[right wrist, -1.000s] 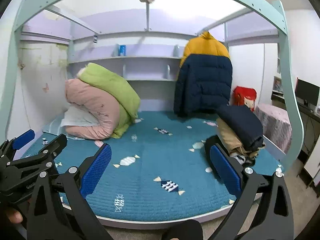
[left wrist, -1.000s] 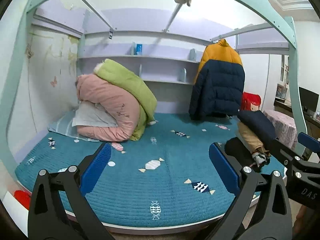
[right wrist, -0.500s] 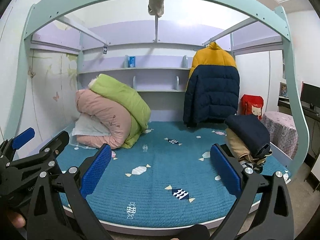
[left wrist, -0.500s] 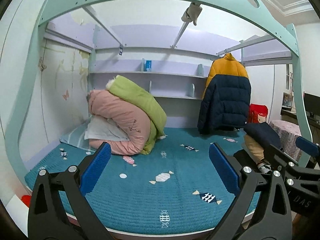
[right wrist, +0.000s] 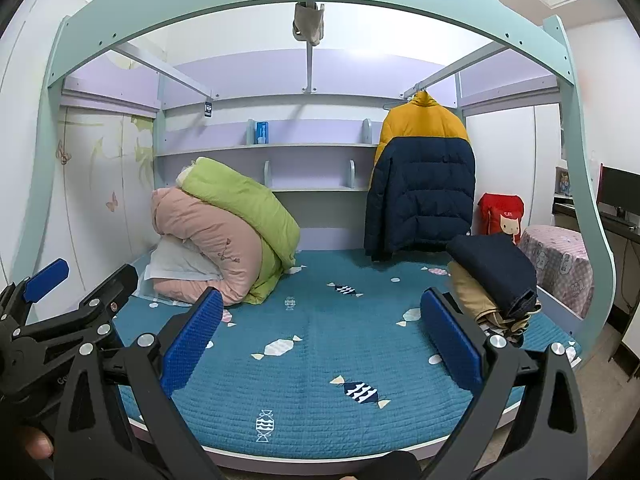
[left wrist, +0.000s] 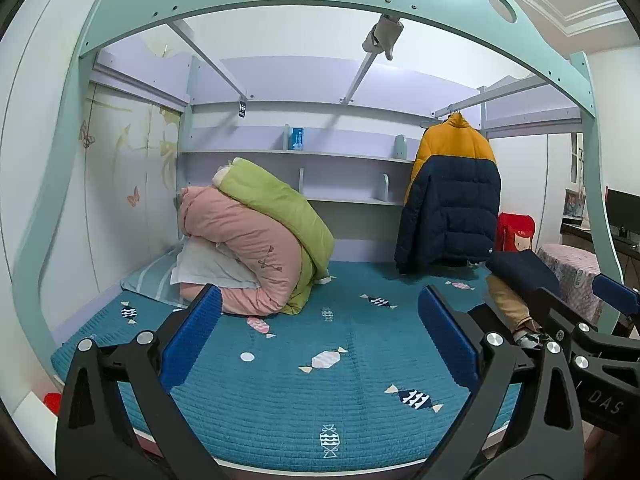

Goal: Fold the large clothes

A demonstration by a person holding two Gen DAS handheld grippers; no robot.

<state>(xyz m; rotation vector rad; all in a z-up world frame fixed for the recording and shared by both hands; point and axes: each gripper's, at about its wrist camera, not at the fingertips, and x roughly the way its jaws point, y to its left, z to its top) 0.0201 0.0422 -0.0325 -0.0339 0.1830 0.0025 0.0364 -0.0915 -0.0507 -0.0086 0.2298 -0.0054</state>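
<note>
So the big thing here is the puffer jacket (left wrist: 450, 200), mustard yellow across the shoulders and collar, navy blue below with chunky horizontal quilting. It's on a hanger from a rail at the back right of the bed (left wrist: 280, 400), hanging straight down with its hem just above the teal mattress cover. From the right wrist view the same jacket (right wrist: 422, 188) shows its back or front, honestly can't tell which, no zipper visible.

Near the right edge of the bed sits a stack of folded clothes (right wrist: 494, 280), navy piece on top, tan one under it, and something else underneath that's too squashed to make out. In the left view the right gripper's frame hides part of that stack (left wrist: 520, 280).

Back left corner has a rolled pink duvet (left wrist: 244, 252) with a green duvet (left wrist: 280, 208) draped over it and a white pillow (left wrist: 204, 264) wedged below.

Left gripper (left wrist: 320, 340) has its blue fingers (left wrist: 192, 340) spread wide with nothing between them, out in front of the bed. Right gripper (right wrist: 320, 340) same deal, fingers (right wrist: 450, 340) wide apart and empty. The two are side by side; each one's frame pokes into the other's view at the edge.

Small blue box (right wrist: 262, 133) on the upper shelf, label unreadable.
</note>
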